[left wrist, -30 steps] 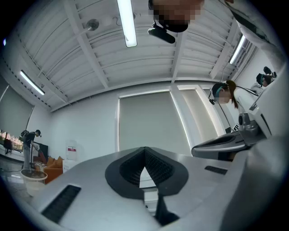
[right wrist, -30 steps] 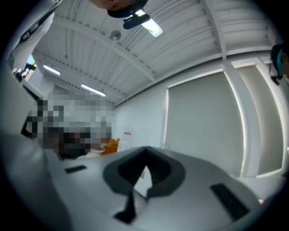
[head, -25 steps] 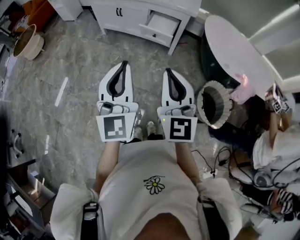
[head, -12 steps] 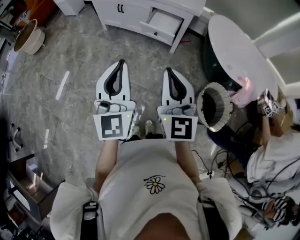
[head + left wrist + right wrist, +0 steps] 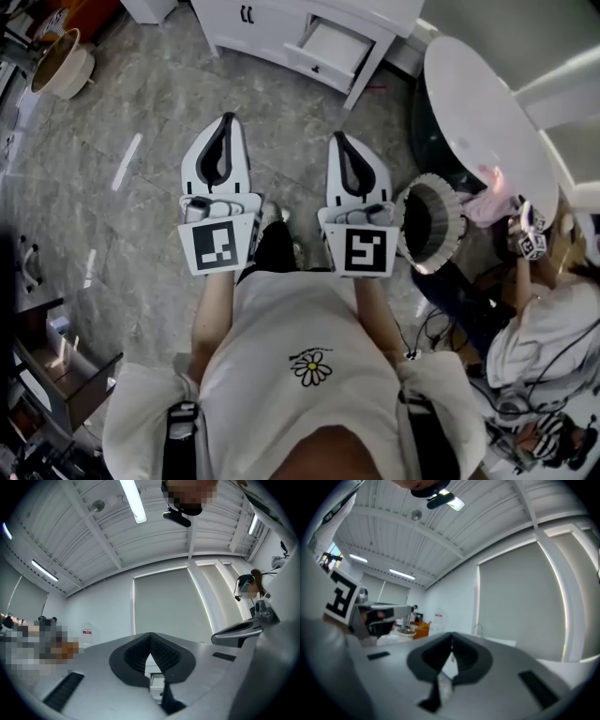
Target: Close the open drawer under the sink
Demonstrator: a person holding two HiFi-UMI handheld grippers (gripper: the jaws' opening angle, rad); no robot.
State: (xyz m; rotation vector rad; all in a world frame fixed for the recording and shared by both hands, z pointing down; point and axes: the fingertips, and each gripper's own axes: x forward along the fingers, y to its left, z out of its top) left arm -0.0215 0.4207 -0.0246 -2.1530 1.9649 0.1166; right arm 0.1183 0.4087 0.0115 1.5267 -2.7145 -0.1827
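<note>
The head view looks steeply down from above the person point(image 5: 300, 356) onto the left gripper point(image 5: 225, 120), the right gripper point(image 5: 336, 141) and the floor point(image 5: 141, 103), with the drawer point(image 5: 323, 47) well ahead near its top edge. Each gripper view sits close behind its own jaws, facing forward toward the window blind point(image 5: 168, 606) under the ceiling point(image 5: 187, 531). Both share that blind, and each catches the other gripper at its side.

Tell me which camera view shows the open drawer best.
The head view: the open drawer shows whole from above, pulled out of the white cabinet. The left gripper view catches only a sliver of the drawer; in the right gripper view I can't make it out.
</note>
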